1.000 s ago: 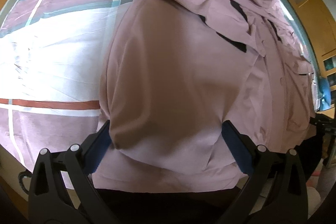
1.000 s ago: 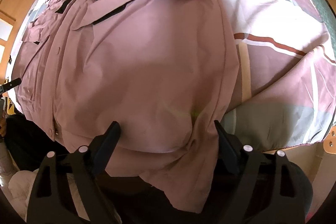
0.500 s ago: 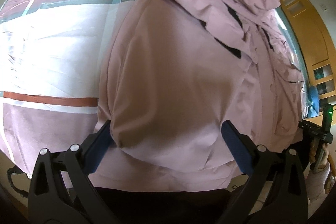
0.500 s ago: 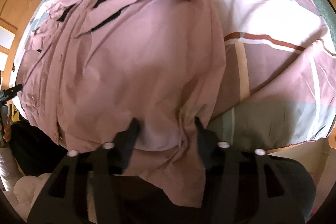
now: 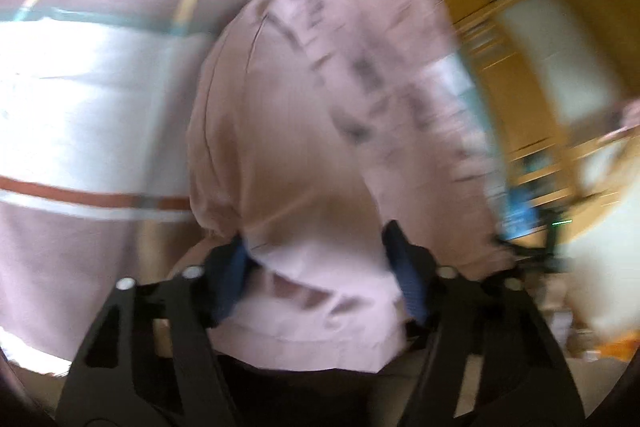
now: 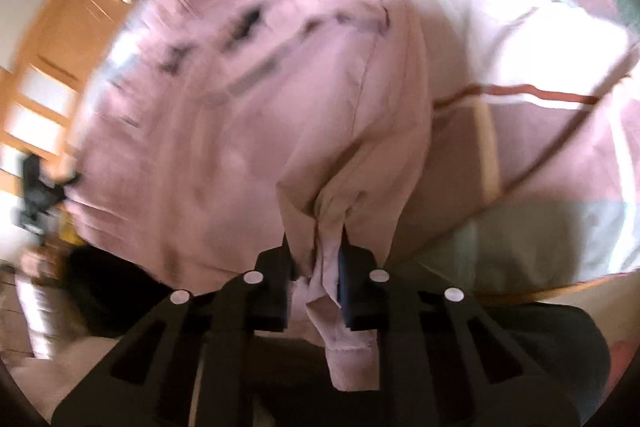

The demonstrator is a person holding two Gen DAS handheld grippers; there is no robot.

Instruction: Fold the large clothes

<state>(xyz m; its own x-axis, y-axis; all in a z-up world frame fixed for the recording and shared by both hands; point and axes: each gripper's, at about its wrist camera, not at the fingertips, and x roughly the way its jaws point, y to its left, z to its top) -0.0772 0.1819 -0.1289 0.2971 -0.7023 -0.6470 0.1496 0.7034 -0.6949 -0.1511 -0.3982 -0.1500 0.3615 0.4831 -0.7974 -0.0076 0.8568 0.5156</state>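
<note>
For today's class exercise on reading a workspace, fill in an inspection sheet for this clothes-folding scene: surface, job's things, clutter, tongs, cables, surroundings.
Surface: bed sheet, broad stripes, wrinkled.
Job's things: pink jacket, rumpled on the sheet, near hem raised.
Clutter: nothing seen.
Tongs: right tongs just closed, pinching a bunched fold of hem; left tongs closing, hem between them, contact blurred.
Cables: nothing seen.
Surroundings: wooden cabinets, blurred.

Your bed [image 5: 72, 99] wears a plaid cover in white, mauve, teal and a rust stripe. Spread directly on it you have the mauve-pink jacket [image 5: 288, 131], rumpled, its hem at the near edge.
</note>
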